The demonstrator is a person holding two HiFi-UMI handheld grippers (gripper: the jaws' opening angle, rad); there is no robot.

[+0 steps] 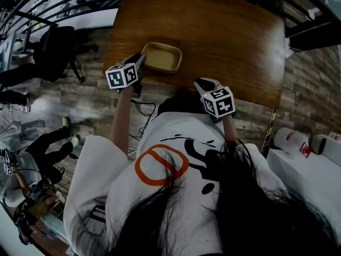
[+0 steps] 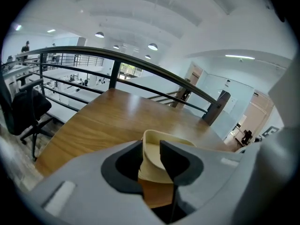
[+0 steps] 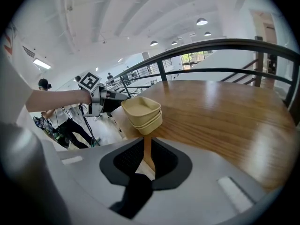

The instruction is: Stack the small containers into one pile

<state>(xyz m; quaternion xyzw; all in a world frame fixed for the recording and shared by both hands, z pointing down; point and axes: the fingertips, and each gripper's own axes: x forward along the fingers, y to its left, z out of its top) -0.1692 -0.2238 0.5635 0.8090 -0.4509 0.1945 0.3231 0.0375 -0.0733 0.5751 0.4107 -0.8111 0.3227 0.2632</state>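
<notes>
Where the brown table [image 1: 229,41] comes to its near edge, a pile of small containers [image 1: 161,56] is found, close to the left corner on the person's side. The containers are pale yellow with round corners, and they are fitted one inside the other. From the right claw's view, at least two rims can be counted. The left claw [image 1: 141,62] is closed on the pile. One wall of the pile is pinched between its two dark pads [image 2: 177,161], with one pad inside the top container and one outside. The pile is gripped from its left side, and the claw is pointed slanting down. Whether the pile is lifted or is set on the wood cannot be told. The right claw [image 3: 146,156] is kept apart from the pile, off to its right and nearer to the person, by the table's edge. Its jaws are parted by only a thin gap, and nothing is held there. Only a strip of the table's edge and a bit of the floor [image 1: 85,97] are seen through the gap. A white shirt [image 1: 160,143] with an orange ring is worn by the person. A black chair [image 1: 58,49] is seen on the floor to the left of the table. A dark railing [image 2: 140,67] is seen past the table's far side.
</notes>
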